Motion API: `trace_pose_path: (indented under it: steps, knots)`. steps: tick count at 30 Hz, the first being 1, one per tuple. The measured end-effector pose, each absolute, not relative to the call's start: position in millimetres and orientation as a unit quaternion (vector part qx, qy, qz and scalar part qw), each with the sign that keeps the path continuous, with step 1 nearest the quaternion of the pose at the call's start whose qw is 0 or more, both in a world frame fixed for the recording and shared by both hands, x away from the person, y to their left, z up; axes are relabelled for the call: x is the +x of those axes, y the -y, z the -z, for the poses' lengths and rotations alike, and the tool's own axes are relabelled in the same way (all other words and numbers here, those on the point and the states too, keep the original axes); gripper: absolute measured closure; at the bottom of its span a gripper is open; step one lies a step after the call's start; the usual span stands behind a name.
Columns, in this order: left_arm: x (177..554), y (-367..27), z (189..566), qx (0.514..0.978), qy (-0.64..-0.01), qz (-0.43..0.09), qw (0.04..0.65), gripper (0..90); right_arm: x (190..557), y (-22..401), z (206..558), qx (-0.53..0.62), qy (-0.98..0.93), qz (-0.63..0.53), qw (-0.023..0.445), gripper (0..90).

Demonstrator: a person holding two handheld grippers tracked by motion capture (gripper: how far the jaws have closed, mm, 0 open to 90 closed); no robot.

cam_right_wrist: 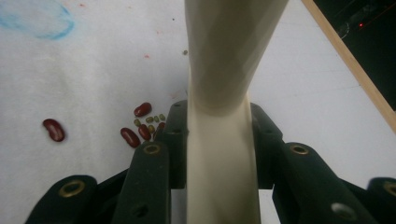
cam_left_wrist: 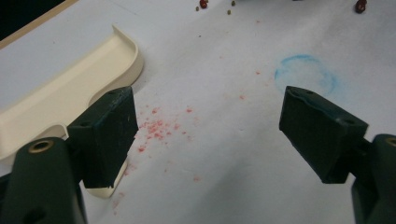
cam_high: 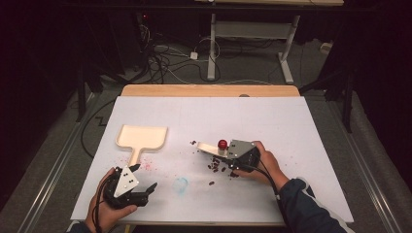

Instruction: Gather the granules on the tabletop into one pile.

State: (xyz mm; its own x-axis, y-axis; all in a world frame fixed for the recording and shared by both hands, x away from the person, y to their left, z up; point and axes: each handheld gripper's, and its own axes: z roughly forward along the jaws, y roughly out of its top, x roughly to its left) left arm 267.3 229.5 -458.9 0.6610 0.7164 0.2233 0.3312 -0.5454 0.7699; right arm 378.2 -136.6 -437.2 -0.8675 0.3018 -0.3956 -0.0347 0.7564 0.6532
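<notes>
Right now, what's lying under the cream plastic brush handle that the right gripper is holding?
Beneath the cream plastic brush handle, red kidney beans and small green beans lie on the white table beside the right gripper. The handle covers whatever sits directly below it.

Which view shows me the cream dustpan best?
The high view: the whole dustpan lies flat left of the beans, handle toward the open left claw. The left gripper view shows one corner and its handle end.

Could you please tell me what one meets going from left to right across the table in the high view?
Left gripper, jaws open → cream dustpan → blue ring mark → cream scraper above scattered beans → right gripper, shut on the scraper's handle.
</notes>
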Motion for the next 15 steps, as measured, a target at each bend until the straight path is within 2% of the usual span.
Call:
trace_pose_path:
  steps: [7,15]
  knots:
    - [265.9,-230.5,458.6,0.833,-0.321,-0.270,0.360,18.6,384.3,143.9,420.7,0.076,-0.898,-0.336,0.275,67.4]
    - [264.1,-231.3,459.1,0.831,-0.328,-0.263,0.363,18.6,428.5,130.0,398.6,0.103,-0.879,-0.357,0.300,67.4]
